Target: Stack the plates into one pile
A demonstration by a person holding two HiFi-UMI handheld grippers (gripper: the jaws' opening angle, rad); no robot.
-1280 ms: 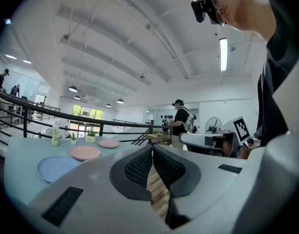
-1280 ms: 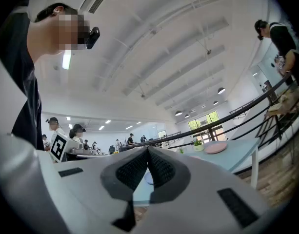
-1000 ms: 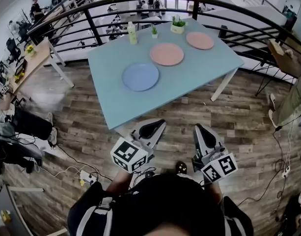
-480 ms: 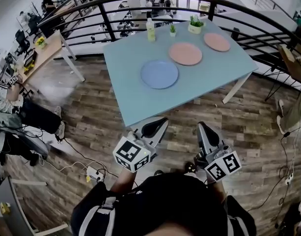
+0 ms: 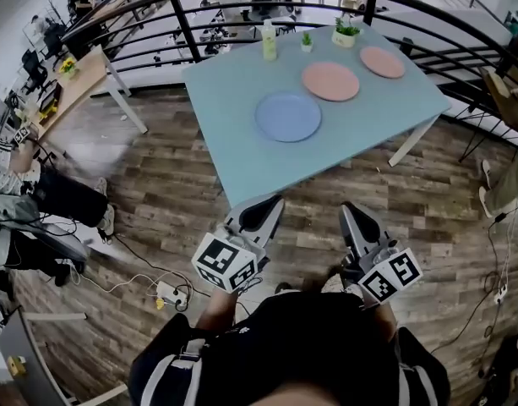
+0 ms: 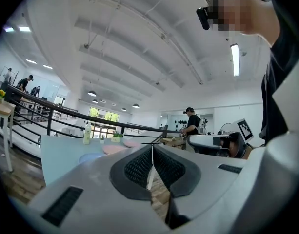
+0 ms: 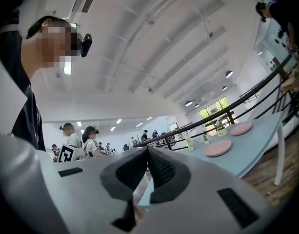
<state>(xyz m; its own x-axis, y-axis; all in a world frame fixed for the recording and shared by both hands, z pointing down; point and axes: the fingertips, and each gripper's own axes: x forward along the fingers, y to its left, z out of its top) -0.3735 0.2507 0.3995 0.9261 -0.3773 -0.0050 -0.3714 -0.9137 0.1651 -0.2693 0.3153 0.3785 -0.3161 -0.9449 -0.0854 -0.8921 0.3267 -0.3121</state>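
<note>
While plates (image 5: 288,116) lie well ahead, left gripper (image 5: 267,205), right gripper (image 5: 350,211) closed

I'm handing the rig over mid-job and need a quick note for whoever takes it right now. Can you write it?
Left gripper: shut, empty, held low near the person's body, short of the table.
Right gripper: the same, shut and empty.
Plates: the blue plate is nearest, the nearer pink plate is behind it to the right, and the far pink plate is towards the far right corner. All three lie flat and apart.
Done: nothing is stacked yet.
Left: step up to the table and gather all three plates into one pile, probably starting with a pink plate onto the blue one.
</note>
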